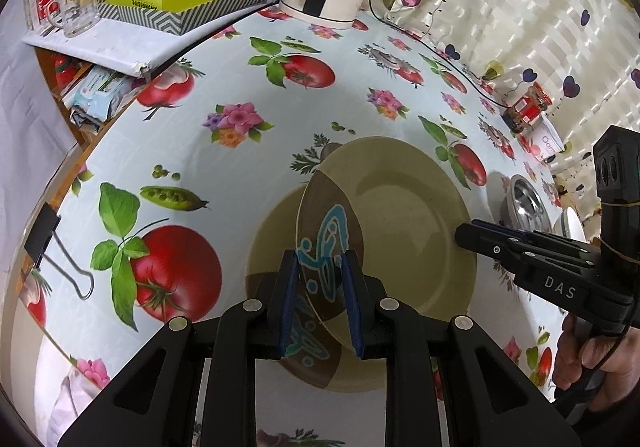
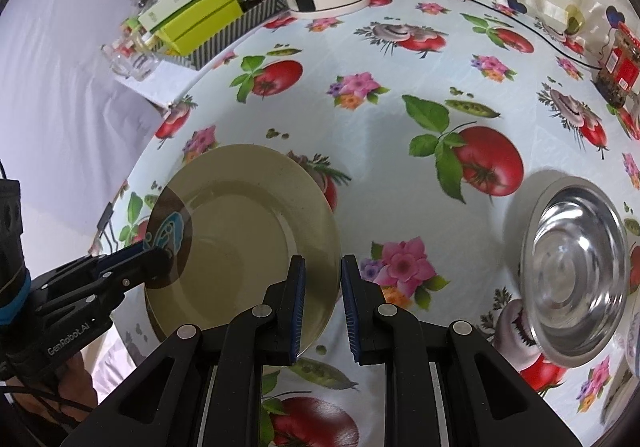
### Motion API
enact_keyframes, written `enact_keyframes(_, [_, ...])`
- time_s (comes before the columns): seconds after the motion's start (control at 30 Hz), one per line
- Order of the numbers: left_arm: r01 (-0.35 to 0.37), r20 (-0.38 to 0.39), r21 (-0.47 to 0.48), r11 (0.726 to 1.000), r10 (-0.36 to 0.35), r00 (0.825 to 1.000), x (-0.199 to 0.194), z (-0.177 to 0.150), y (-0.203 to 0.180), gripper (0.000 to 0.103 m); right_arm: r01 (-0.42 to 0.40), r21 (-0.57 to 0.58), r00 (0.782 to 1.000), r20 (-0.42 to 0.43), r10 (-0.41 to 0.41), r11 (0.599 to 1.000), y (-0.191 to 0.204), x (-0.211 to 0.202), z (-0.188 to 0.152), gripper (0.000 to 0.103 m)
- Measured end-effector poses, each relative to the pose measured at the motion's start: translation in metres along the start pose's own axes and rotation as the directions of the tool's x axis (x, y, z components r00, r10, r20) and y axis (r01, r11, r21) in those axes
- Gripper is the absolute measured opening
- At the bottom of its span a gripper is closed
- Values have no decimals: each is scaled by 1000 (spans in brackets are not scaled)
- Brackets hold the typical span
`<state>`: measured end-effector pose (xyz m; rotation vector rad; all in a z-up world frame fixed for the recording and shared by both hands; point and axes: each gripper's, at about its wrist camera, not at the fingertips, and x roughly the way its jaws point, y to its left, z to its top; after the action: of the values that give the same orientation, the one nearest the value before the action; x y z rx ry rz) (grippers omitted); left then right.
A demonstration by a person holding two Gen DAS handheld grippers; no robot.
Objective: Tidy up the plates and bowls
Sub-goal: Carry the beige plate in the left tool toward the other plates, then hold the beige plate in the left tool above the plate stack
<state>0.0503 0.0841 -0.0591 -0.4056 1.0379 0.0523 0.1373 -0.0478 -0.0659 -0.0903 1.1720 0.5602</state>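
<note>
Tablecloth [image 1: 248, 167] under plate-clamping left hand-held gripper [image 1: 320, 299]

Tilted beige plate [image 1: 400, 223] above second plate [image 1: 272, 247]; steel bowl [image 2: 576, 279] well apart.

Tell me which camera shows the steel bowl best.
The right wrist view. There the steel bowl appears whole, its shiny inside facing the camera, on the tablecloth to the right of the plate. The left wrist view shows it small, partly hidden behind the right gripper.
</note>
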Motion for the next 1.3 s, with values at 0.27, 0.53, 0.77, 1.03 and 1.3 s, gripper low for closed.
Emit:
enact_keyframes(0.27, [-13,-5,-3,1000,13,1000,-1,-5,5,22,-4,-6,1000,-17,4,1000,6,7,-5,18])
enact_keyframes(0.53, [-27,-7,-4,1000,27,1000,-2,-11,9,22,-5,-20,1000,-26,5,1000,12,10,-7,18])
enact_keyframes(0.77, [-33,-10,-6,999,33,999,-2,-15,11,22,0,-34,1000,-28,-1,999,16,12,-8,18])
enact_keyframes(1.03, [-40,-8,-3,999,40,999,-3,-17,11,22,10,-52,1000,-25,-12,999,20,13,-10,19])
enact_keyframes(1.3, [-43,-7,-1,999,43,999,-4,-18,12,22,18,-63,1000,-21,-19,998,22,13,-11,21])
